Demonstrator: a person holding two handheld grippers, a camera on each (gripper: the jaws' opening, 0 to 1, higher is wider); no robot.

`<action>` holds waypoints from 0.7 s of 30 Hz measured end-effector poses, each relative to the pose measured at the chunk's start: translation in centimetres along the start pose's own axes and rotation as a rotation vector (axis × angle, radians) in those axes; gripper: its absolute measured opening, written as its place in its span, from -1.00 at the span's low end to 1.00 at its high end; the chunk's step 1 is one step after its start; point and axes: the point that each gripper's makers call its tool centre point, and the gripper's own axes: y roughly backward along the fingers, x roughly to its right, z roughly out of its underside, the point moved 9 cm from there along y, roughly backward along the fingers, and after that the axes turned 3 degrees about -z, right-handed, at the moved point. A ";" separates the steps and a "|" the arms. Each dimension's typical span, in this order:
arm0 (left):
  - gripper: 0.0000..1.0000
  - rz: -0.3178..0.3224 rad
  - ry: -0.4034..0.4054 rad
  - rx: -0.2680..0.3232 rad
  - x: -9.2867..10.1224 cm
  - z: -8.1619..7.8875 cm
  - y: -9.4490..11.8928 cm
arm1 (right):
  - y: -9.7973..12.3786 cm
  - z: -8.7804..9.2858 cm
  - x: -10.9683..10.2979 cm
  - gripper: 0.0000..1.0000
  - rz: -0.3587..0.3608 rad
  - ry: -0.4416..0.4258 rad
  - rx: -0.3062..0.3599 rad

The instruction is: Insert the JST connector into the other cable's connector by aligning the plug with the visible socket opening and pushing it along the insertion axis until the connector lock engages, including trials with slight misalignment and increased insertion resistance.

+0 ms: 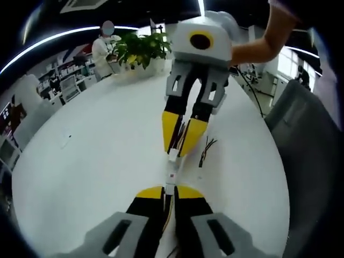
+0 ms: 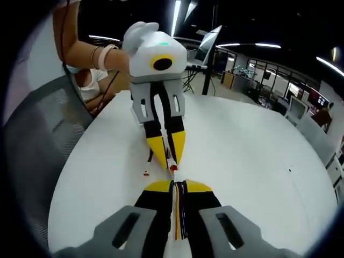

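left gripper (image 1: 169, 189): clamped on white connector (image 1: 170, 178) | right gripper (image 2: 179, 184): clamped on wires (image 2: 179, 212) | 2 tips nearly meeting

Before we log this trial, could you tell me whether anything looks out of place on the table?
One spare cable lies loose on the white table beside the right gripper, its wire ends splayed. Otherwise nothing stands out: both grippers hold their cables, connectors facing each other.
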 end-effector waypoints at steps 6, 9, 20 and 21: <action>-1.00 0.004 0.004 -0.015 -0.1 0.2 -0.2 | -0.7 0.0 -0.2 -0.93 -0.014 0.016 -0.016; -1.00 0.007 0.002 -0.017 0.0 0.1 -0.3 | -0.8 0.0 -0.3 -0.93 -0.023 0.024 -0.023; -1.00 0.020 -0.028 -0.028 0.4 -0.1 -0.6 | -1.0 0.3 -0.4 -0.93 -0.039 0.085 -0.066; -1.00 0.023 -0.039 -0.026 0.5 -0.2 -0.6 | -1.0 0.4 -0.5 -0.93 -0.040 0.096 -0.073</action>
